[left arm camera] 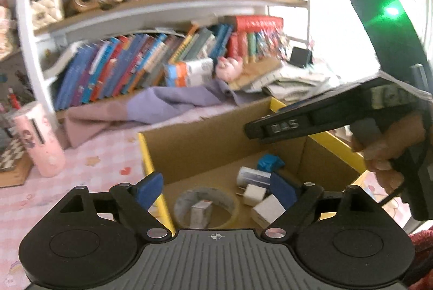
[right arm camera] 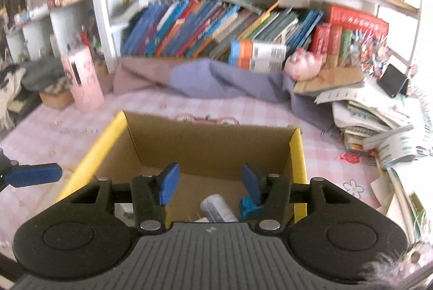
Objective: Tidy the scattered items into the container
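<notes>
Both your tools, left tool (left arm camera: pixel 216 188) & right tool (right arm camera: pixel 209 183), gape empty over the box (right arm camera: pixel 211 144); tube (right arm camera: pixel 217 207) inside lies pointing lower right.

Rows of colourful books (right arm camera: pixel 205 25) are leaning on a white shelf behind the desk. A lilac cloth (right arm camera: pixel 216 79) is lying crumpled over a pink checked tablecloth (right arm camera: pixel 167 111). A pink cylindrical tin (right arm camera: pixel 82 79) is standing at the left, a pink pig toy (right arm camera: pixel 303 64) beside stacked papers (right arm camera: pixel 373 111) at right.
</notes>
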The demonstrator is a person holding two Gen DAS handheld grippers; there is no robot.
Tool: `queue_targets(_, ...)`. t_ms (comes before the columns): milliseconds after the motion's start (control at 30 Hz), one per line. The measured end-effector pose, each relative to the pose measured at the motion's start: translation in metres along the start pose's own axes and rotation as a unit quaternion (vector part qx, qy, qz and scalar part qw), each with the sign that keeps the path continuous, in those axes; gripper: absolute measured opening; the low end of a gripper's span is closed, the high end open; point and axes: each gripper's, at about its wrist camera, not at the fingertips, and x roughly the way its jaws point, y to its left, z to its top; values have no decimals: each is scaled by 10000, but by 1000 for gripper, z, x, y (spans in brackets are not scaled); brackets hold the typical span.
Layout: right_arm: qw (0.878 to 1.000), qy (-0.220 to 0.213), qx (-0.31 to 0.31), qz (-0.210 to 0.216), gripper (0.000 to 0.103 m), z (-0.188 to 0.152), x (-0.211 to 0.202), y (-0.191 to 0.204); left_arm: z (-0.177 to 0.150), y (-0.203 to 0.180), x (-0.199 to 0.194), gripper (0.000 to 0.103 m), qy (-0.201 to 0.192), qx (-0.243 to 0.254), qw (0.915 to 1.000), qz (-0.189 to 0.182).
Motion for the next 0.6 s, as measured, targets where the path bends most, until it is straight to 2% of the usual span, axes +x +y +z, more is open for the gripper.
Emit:
queue_targets(67,9999,-152,40,-42,51,-2,-12,6,-3,6,-13,95,-122,-52,9998,179)
queue_targets(333,9979,-580,-211,-214,52,-21,-53,45,-18,32,-52,97,-384,-420,9957,724)
queue_targets(600,9977,-593,-254,-224,53,-46,-73,84,-40,49,-82,99,-395,-634,9930,912)
